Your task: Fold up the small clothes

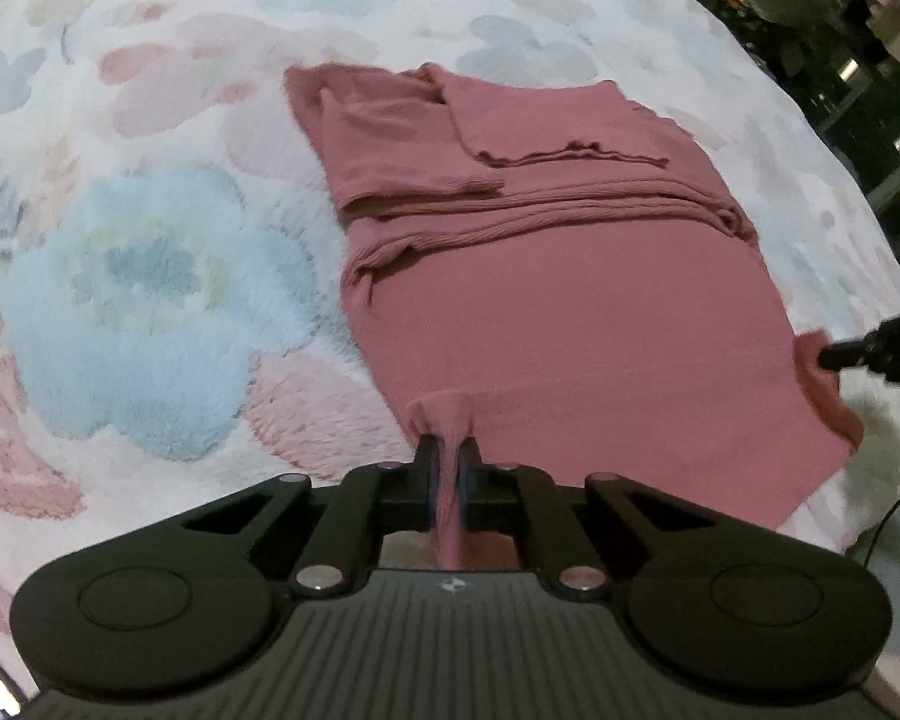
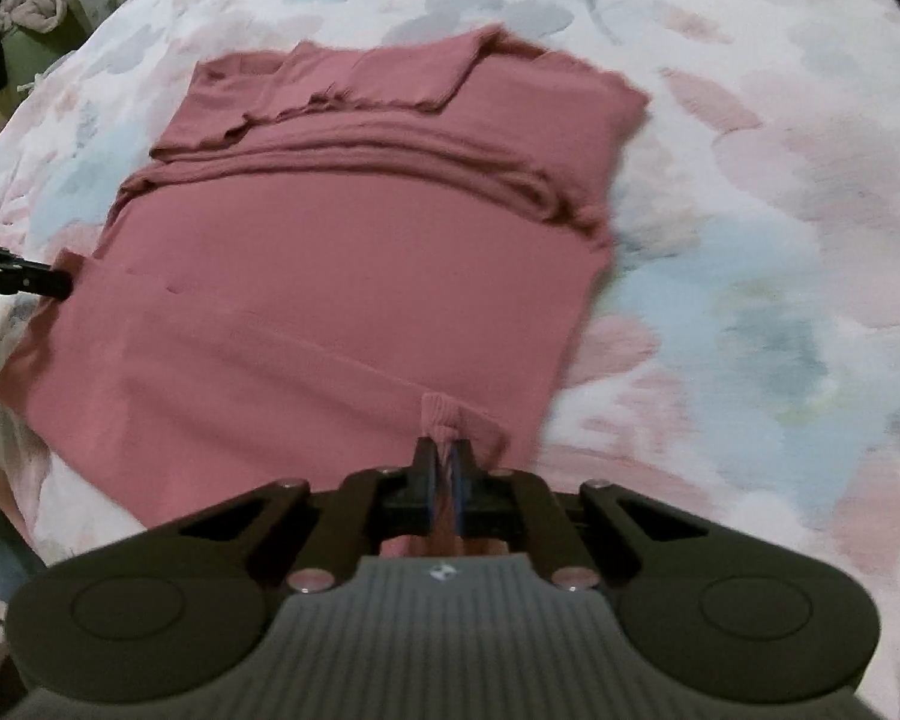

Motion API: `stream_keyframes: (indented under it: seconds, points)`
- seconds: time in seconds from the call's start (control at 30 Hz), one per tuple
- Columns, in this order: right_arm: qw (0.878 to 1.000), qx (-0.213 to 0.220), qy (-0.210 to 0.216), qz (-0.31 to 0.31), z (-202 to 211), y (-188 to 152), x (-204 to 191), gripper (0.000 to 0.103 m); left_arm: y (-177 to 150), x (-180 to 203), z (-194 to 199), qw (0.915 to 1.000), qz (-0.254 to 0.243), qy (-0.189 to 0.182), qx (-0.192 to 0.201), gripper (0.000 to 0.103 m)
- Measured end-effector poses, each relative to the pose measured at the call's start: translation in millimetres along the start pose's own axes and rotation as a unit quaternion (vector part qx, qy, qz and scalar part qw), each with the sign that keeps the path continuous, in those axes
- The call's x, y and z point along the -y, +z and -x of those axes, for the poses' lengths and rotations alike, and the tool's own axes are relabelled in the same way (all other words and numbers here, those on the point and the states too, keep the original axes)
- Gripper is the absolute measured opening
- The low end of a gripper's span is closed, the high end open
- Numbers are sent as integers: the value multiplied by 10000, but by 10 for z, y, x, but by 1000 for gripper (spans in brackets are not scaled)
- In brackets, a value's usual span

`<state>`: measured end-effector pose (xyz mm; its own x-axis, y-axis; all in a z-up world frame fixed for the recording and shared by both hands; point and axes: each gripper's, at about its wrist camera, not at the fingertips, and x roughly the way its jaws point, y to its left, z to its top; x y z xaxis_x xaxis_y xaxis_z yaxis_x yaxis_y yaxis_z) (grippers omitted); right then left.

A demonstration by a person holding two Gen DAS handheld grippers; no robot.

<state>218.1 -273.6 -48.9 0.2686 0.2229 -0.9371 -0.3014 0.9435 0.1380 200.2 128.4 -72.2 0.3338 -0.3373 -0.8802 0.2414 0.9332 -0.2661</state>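
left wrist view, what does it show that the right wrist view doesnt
Only the left wrist view shows the large fluffy blue flower to the garment's left, a dark cluttered background at the upper right, and the right claw pinching a corner from the side.

Only the right wrist view shows a pale bundle at the upper left, and the left claw entering from the left.

Both show the pink garment on the floral blanket, part folded, its near edge pinched in a shut claw.

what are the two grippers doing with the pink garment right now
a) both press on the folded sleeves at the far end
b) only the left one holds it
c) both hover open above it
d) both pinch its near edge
d: the left gripper and the right gripper are each shut on a bunched bit of the near edge of the pink garment.
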Motion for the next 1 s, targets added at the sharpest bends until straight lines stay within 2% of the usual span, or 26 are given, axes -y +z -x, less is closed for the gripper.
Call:
stream_keyframes:
  seconds: [0.13, 0.27, 0.5, 0.63, 0.77, 1.0]
  points:
    - [9999, 1, -165, 19, 229, -64, 217, 0, -7, 51, 44, 9999, -106, 102, 41, 5]
    - [9996, 7, -263, -63, 256, -127, 355, 0, 2, 49, 70, 9998, 22, 120, 148, 4]
    - [9975, 490, -306, 407, 511, -145, 144, 0, 34, 159, 484, 9972, -172, 223, 696, 3]
    - [9935, 850, -472, 600, 753, 85, 92, 0, 252, 247, 715, 9919, -460, 503, 1075, 3]
    - [9890, 1186, -617, 626, 906, 397, 127, 0, 578, 261, 827, 9860, -529, 732, 1402, 4]
    - [9831, 1500, -878, 567, 799, 1078, 258, 0, 1204, 161, 634, 9804, -582, 1024, 1581, 4]
